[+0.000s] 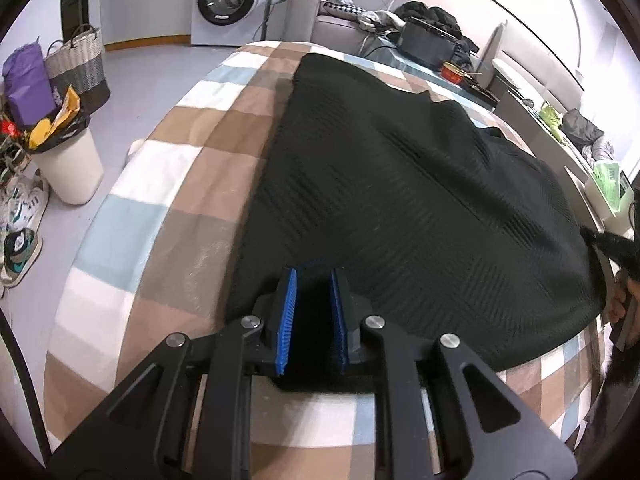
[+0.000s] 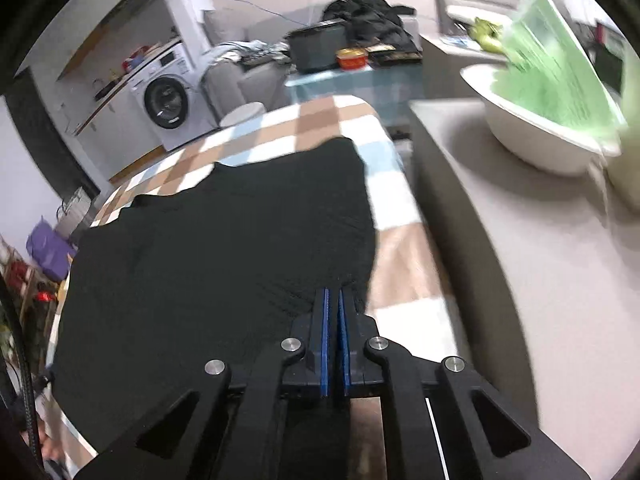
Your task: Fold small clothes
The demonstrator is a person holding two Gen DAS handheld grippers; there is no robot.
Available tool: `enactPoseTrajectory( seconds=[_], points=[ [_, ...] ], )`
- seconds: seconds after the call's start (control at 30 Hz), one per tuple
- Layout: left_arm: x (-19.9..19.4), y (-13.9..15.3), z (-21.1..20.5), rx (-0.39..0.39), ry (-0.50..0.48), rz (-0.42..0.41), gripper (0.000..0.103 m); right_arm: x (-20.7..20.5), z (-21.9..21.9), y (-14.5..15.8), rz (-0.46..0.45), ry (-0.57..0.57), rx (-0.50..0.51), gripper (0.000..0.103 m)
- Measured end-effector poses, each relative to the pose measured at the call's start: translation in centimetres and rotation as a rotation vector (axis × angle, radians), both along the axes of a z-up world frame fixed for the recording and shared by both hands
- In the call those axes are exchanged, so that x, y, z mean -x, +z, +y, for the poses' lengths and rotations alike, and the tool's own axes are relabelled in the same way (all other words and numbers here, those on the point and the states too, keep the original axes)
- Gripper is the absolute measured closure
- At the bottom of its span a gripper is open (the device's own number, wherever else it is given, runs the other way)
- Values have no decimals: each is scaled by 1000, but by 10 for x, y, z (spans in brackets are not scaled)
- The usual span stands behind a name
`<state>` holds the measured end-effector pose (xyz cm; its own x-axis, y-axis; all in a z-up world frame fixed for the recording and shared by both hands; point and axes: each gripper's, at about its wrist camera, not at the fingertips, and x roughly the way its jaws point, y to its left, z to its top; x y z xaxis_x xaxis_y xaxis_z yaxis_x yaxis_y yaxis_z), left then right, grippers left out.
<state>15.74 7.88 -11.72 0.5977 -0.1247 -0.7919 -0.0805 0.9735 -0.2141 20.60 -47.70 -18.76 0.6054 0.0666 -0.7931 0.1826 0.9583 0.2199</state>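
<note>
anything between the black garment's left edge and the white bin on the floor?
Left wrist view: only checkered blanket, then bare floor, between the black garment and the white bin.

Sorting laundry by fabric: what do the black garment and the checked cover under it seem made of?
Black ribbed garment: probably a matte knit, given the woven ridge pattern. Checked brown, white and blue cover: seemingly soft, slightly fuzzy fleece or flannel; fibre unclear.

Both cameras sit close above a checked table (image 1: 160, 208), each looking forward and steeply down along its own fingers. The left view looks from the near left edge, the right view from the near right. Both share the black cloth (image 1: 400, 200), a washer (image 1: 226, 0) and a sofa (image 1: 316, 20) beyond.
</note>
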Motion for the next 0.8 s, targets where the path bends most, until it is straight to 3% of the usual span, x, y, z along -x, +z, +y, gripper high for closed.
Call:
enactPoseTrajectory(
  seconds=[0.07, 0.13, 0.17, 0.2, 0.27, 0.4, 0.57, 0.8],
  points=[
    [8, 1, 7, 16, 20, 6, 82, 11, -5, 5, -8, -5, -26, 97],
    [17, 4, 14, 48, 32, 4, 80, 28, -3, 17, -55, 37, -80, 87],
    [23, 6, 19, 66, 44, 6, 76, 35, -1, 23, -77, 43, -70, 77],
    [29, 8, 23, 73, 65, 15, 61, 43, 2, 29, -99, 45, -59, 68],
    [39, 10, 32, 112, 97, 22, 49, 63, 11, 39, -149, 81, -61, 55],
    [57, 13, 45, 262, 107, 36, 45, 89, 32, 51, -186, 145, -44, 43],
    [66, -3, 48, 507, 79, 84, 44, 109, 43, 55, -202, 167, -64, 42],
    [44, -21, 45, 614, 164, 45, 44, 111, 56, 49, -192, 182, -85, 42]
  ],
)
